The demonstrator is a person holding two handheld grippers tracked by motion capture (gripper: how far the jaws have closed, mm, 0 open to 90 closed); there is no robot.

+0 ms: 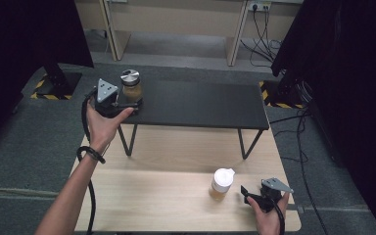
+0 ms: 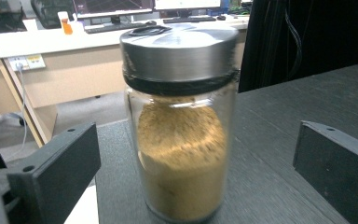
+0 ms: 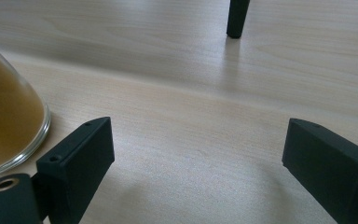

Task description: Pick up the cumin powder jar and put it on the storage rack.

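A glass jar of tan powder with a metal lid stands upright at the left end of a black raised shelf. My left gripper is open, one jaw on each side of this jar with a gap on both sides. A second jar of tan powder with a white lid stands on the wooden table near its front right. My right gripper rests low over the table just right of that jar, open, with nothing between its jaws.
The shelf stands on thin black legs over the back half of the table. Dark curtains hang at both sides. Cables lie on the grey floor to the right, and a pale desk stands behind.
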